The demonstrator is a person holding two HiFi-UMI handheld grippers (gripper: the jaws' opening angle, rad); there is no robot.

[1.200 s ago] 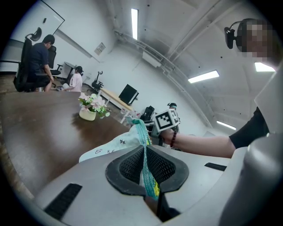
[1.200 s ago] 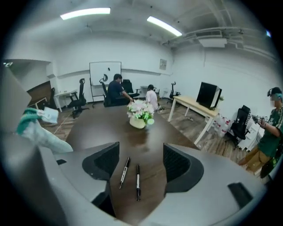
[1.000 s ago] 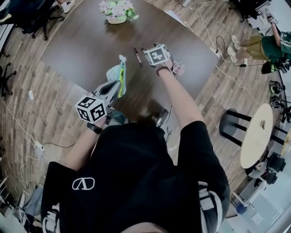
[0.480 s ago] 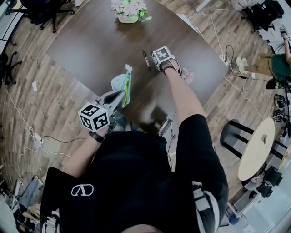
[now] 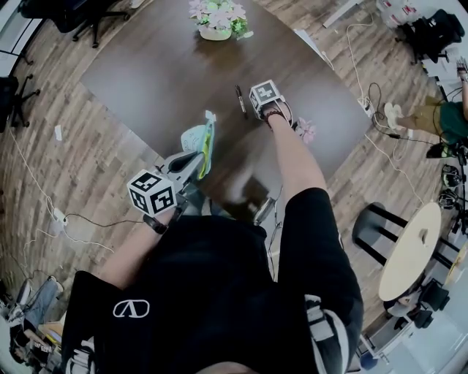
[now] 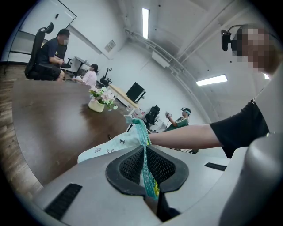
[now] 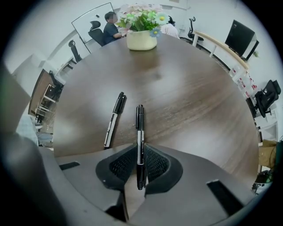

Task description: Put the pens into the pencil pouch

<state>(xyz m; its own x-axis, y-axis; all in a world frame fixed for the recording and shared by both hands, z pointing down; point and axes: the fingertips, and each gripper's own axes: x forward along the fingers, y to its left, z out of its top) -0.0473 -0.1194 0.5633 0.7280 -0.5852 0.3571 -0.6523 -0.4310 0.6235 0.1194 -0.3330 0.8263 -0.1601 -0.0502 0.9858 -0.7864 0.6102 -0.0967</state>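
My left gripper (image 5: 196, 157) is shut on the edge of the pale green pencil pouch (image 5: 197, 139) and holds it above the near table edge. In the left gripper view the pouch's teal zipper edge (image 6: 144, 163) is pinched between the pads. My right gripper (image 5: 265, 98) points straight down at the dark table. Its jaws have just been closing, and they now stand shut on a black pen (image 7: 139, 145) that lies on the wood. A second black pen (image 7: 114, 120) lies just to its left, also visible in the head view as the free pen (image 5: 240, 100).
A flower pot (image 5: 219, 18) stands at the far side of the brown table (image 5: 153, 73). A small pink object (image 5: 306, 131) lies by my right forearm. Cables, chairs and a round side table (image 5: 409, 245) surround it, and people sit in the background.
The right gripper has come down onto the table and its jaws have closed on a pen. The left gripper with the pouch has stayed almost where it was.
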